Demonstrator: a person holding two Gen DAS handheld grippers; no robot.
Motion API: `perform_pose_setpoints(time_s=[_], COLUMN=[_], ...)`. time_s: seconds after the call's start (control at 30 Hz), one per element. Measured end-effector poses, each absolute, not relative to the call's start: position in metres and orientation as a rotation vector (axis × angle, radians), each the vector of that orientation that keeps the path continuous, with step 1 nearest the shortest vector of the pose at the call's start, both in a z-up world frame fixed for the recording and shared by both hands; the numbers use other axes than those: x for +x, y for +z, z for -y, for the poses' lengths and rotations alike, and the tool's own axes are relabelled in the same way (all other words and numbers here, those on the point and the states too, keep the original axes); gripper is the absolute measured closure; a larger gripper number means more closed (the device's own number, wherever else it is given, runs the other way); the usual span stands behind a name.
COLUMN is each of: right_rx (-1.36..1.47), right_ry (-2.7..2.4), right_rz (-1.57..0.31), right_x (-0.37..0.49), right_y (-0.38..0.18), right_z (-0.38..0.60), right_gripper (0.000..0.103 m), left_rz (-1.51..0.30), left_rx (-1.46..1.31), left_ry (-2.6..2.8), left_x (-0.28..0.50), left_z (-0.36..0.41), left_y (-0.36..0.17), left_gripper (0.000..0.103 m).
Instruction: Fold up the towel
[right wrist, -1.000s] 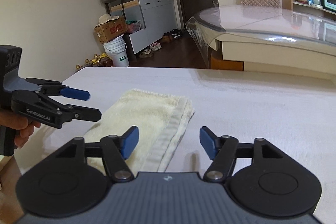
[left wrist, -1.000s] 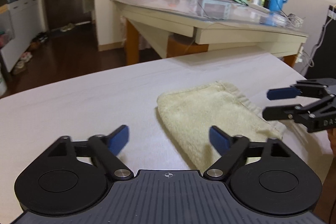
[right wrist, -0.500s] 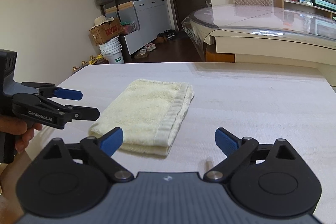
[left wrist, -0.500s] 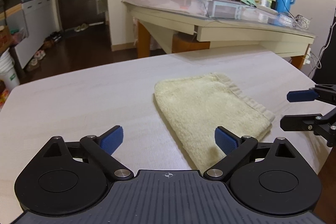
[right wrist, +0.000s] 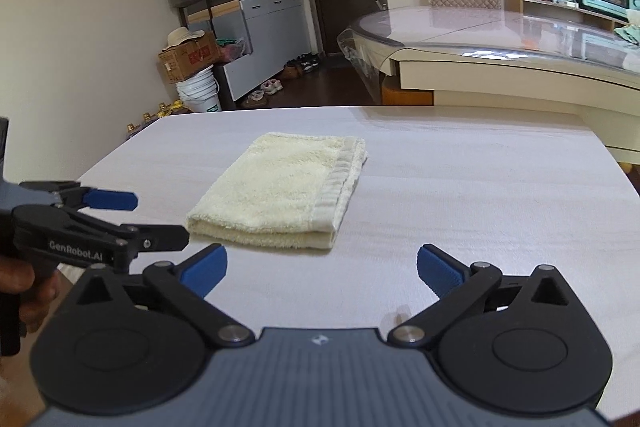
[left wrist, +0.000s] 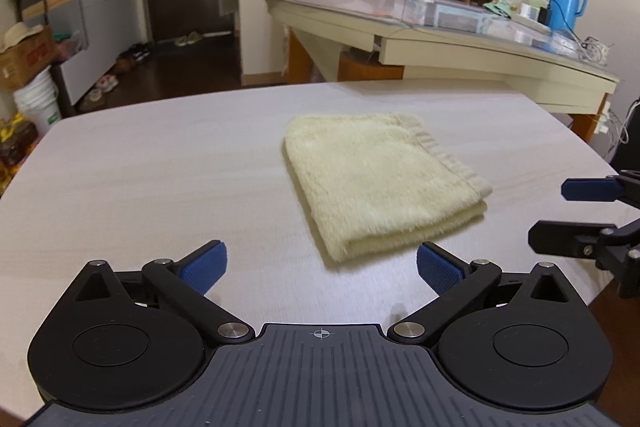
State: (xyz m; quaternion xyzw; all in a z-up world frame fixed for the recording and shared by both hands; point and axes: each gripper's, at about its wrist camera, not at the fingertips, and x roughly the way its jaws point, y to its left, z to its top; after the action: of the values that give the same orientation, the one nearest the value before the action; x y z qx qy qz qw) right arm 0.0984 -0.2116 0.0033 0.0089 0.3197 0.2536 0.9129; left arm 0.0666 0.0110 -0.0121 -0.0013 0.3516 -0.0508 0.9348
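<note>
Cream towel [left wrist: 380,179] lies folded mid-table in left wrist view, left gripper [left wrist: 320,265] just widened, empty, short of its near edge; right wrist view: right gripper [right wrist: 322,265] likewise widened, empty, towel released, fold apparently done.

A folded cream towel [right wrist: 286,195] lies flat at the frame's centre on a pale table [right wrist: 480,195]. The right gripper [right wrist: 322,263], bottom centre, has just been opening, nothing between its blue pads. The left gripper [right wrist: 160,221] at left is open too.
</note>
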Motion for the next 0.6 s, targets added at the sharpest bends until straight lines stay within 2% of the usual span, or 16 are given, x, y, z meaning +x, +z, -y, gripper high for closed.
perform_pose_setpoints(time_s=[0.6], right_rx=[0.030], right_ry=[0.521], right_rz=[-0.661], right_x=[0.086], right_y=[0.001], right_z=[0.213], right_gripper=[0.000], left_rz=[-0.709], left_rx=[-0.043], left_ry=[-0.100], left_x=[0.050], left_z=[-0.011], left_y=[-0.010], left_gripper=[0.000])
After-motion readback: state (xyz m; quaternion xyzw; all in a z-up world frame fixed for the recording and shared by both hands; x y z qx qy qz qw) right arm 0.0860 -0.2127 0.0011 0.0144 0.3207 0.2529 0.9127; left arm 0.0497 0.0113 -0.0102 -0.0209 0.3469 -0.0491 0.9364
